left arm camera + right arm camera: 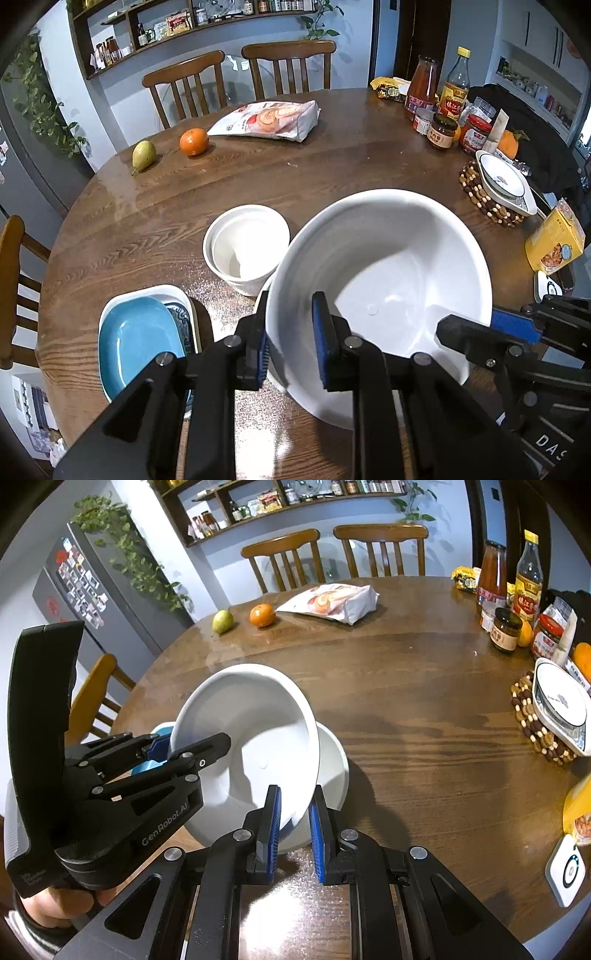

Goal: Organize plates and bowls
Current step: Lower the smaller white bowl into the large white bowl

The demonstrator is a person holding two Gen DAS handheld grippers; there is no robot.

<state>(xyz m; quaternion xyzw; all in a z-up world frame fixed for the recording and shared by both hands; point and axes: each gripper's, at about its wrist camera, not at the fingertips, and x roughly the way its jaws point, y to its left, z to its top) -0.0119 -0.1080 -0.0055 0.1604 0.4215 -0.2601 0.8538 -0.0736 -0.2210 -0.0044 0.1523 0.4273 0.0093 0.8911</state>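
A: Left wrist view first. The left gripper (290, 345) sits at the bottom centre, jaws narrow and clamped on the near rim of the large white bowl (388, 258), one blue pad outside the wall, one inside.

B: And at the lower right edge the right gripper (491, 328) comes in, pinching the same bowl's rim on its far side. The bowl is tilted, filling the centre right of the frame.

A: Just left of it, two small white bowls (245, 247) nested one in the other on the wooden table (295, 173). Lower left, a blue dish (136, 339) lying in a white tray.

B: Upper left, a pear (143, 155) and an orange (194, 141).

A: Now the right wrist view. The right gripper (294, 825), bottom centre, narrow, blue pads closed on the large white bowl's (258, 709) lower rim.

B: The left gripper (173, 751) reaches in from the left edge, gripping the opposite rim. The bowl tilts over another white bowl (334, 771) peeking out behind its right side.

A: Far right, a patterned dish (561, 705) on a beaded trivet (532, 720).
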